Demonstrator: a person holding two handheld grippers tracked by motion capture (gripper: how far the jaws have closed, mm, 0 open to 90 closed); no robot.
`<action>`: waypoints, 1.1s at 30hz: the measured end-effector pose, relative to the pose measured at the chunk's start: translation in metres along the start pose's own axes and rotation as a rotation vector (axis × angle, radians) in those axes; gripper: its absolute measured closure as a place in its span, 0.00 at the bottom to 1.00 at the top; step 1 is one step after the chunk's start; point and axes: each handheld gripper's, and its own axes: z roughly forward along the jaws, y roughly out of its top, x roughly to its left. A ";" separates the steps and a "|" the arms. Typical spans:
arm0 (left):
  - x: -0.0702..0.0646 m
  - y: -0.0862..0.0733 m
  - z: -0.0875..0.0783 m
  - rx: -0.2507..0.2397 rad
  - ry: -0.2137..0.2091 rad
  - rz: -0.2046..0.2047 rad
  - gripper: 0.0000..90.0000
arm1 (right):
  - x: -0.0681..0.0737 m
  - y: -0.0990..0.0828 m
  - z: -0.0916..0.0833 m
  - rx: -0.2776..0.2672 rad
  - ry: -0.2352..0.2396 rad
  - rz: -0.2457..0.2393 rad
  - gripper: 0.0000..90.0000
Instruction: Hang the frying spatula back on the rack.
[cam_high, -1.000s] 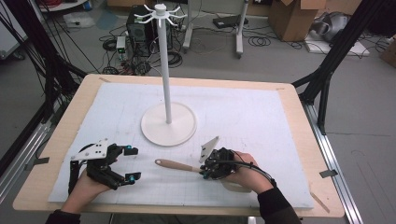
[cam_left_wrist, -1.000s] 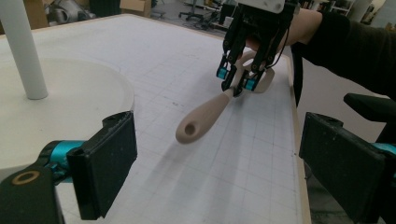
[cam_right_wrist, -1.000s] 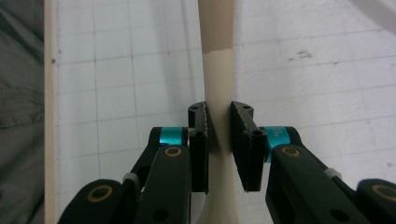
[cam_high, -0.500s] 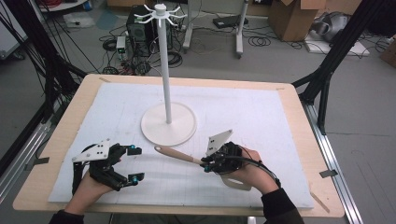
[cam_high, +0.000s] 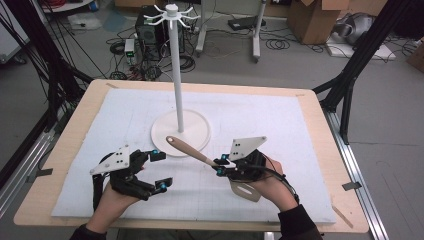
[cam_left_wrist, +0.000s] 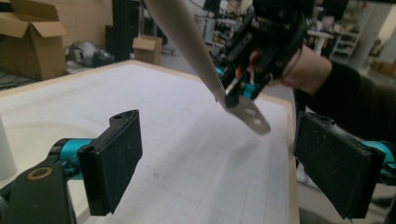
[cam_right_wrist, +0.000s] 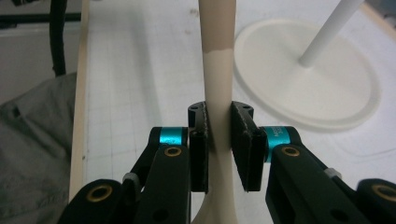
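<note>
High view had the right gripper (cam_high: 220, 166) at lower centre-right, clamped on the spatula (cam_high: 192, 151) low on its handle, near the slotted metal blade, which hung below the hand toward the bottom edge. Long axis ran diagonally, wooden handle end pointing to upper left of the frame, over the near rim of the stand's round base (cam_high: 200, 131). Right gripper view confirmed it: both pads pressed on the pale handle (cam_right_wrist: 218, 84), base disc at upper right. Left gripper (cam_high: 159, 170) sat at lower left, nothing between its pads; jaws had just been closing a little but stood wide. Left gripper view put the spatula's blade (cam_left_wrist: 247, 113) upper centre, beyond and above its black jaws, well apart. So the free handle end lay to the right of and above the left gripper in the high view, and the left hand was the nearer one to it. My read: either a handover or a lift to the hooks (cam_high: 171, 14) at the top of the pole, upper centre. Surface was a white gridded mat (cam_high: 280, 120) on a wooden table (cam_high: 320, 115); around it cables, black frame legs, cardboard boxes (cam_high: 312, 17) at upper right.
</note>
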 end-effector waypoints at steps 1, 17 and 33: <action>0.000 0.001 0.001 -0.011 0.005 -0.014 0.19 | 0.001 0.001 -0.001 -0.017 -0.010 0.000 0.87; -0.011 0.014 0.045 -0.088 0.067 -0.072 0.34 | 0.011 0.008 0.003 -0.112 -0.034 -0.009 0.87; -0.025 0.020 0.061 -0.171 0.139 -0.083 0.56 | 0.013 0.013 0.000 -0.143 -0.066 0.005 0.87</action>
